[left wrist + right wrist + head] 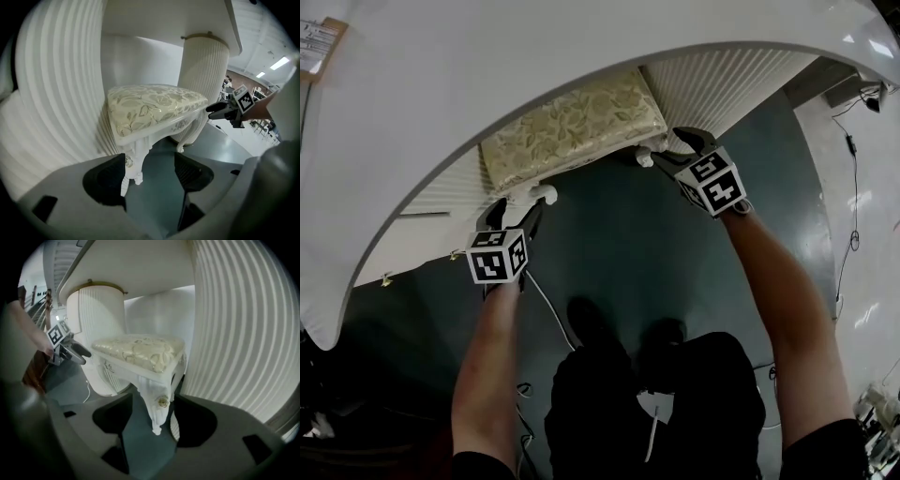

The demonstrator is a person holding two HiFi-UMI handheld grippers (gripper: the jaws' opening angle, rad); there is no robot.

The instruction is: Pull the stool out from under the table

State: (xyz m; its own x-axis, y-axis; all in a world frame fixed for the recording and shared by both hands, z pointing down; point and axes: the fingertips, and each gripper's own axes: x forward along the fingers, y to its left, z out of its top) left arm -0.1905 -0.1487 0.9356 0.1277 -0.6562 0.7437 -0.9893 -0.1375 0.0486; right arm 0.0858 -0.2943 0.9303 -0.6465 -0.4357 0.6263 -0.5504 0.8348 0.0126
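Left of the stool [572, 131], the left gripper [517, 214] sits at the stool's near-left corner, held by a bare forearm [487, 356]. In the left gripper view, this left gripper [150, 173] has its jaws spread wide. The stool's carved white front leg [133, 164] stands between them, close against the left jaw, and neither jaw pinches it.

The stool, with a pale floral cushion [154, 105], stands on the dark floor [619, 244]. Its back part is tucked beneath the white curved worktop [487, 66] and its front edge shows just clear of the rim. Ribbed white pedestals flank the stool, one to its left [441, 192] and one to its right [722, 84]. A thin white cable [548, 305] lies on the floor in front of the stool.

Right of the stool, the right gripper [680, 150] is at the near-right corner. In the right gripper view, the right gripper [152, 420] also has its jaws spread, and the stool's other front leg [159, 404] stands in the gap between them, ungripped.
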